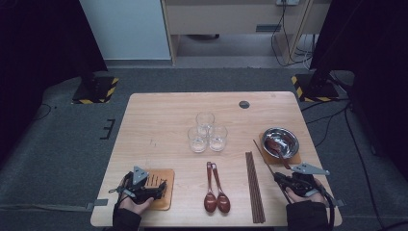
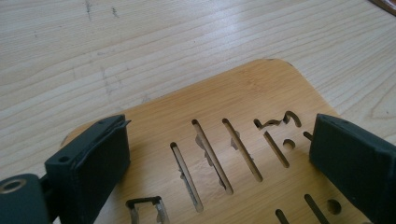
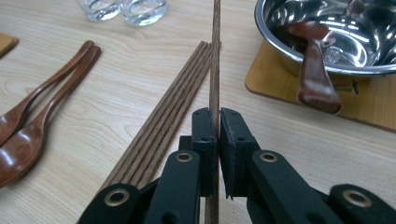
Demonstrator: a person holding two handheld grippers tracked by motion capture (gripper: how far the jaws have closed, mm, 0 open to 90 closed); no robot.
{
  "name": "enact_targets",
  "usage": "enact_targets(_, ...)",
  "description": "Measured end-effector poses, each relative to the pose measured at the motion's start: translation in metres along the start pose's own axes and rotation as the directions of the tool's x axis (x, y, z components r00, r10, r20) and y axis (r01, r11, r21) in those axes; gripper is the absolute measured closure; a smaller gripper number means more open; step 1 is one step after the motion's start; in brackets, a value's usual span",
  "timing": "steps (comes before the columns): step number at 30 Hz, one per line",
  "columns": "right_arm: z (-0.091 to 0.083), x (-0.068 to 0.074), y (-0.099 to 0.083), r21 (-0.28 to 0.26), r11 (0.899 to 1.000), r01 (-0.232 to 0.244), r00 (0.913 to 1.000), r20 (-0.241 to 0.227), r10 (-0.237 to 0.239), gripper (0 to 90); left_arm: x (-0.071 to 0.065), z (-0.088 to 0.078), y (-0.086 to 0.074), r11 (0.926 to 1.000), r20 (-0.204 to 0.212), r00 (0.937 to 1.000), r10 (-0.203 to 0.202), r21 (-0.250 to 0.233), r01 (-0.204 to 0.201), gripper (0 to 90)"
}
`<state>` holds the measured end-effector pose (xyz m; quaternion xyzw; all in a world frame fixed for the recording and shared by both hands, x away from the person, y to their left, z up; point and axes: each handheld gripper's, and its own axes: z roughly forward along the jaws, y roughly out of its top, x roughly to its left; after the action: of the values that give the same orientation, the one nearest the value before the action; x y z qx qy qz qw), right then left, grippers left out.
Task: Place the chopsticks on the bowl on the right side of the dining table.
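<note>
A single dark wooden chopstick (image 1: 262, 154) (image 3: 215, 56) is pinched between the jaws of my right gripper (image 1: 283, 179) (image 3: 218, 116), which is shut on it near the table's front right. The stick points away from me, toward the steel bowl (image 1: 280, 140). Beside it lies a bundle of several chopsticks (image 1: 255, 187) (image 3: 168, 112) flat on the table. At the front left my left gripper (image 1: 161, 188) (image 2: 219, 158) is open, its jaws wide apart over a slotted wooden coaster (image 1: 167, 174) (image 2: 243, 98) with nothing between them.
Two wooden spoons (image 1: 215, 192) (image 3: 28, 140) lie side by side at the front middle. Three glasses (image 1: 207, 132) stand clustered mid-table. The bowl's rim (image 3: 299, 56) sits on a second coaster (image 3: 271, 79) and holds another wooden spoon (image 3: 317, 79).
</note>
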<state>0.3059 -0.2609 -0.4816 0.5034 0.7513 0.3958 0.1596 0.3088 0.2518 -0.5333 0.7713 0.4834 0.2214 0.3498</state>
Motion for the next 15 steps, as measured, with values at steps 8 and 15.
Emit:
enact_targets(8, -0.007, 0.003, 0.007, -0.032, 0.999, 0.006, 0.9999, -0.014, -0.007, 85.2, 0.0, 0.0, 0.0, 1.0, 0.0, 1.0, 0.0, 0.0, 0.0, 4.0)
enact_targets(15, -0.018, 0.003, 0.014, -0.066, 0.998, -0.001, 0.9996, -0.027, -0.001, 85.2, 0.0, 0.0, 0.0, 1.0, 0.0, 1.0, 0.0, 0.0, 0.0, 4.0)
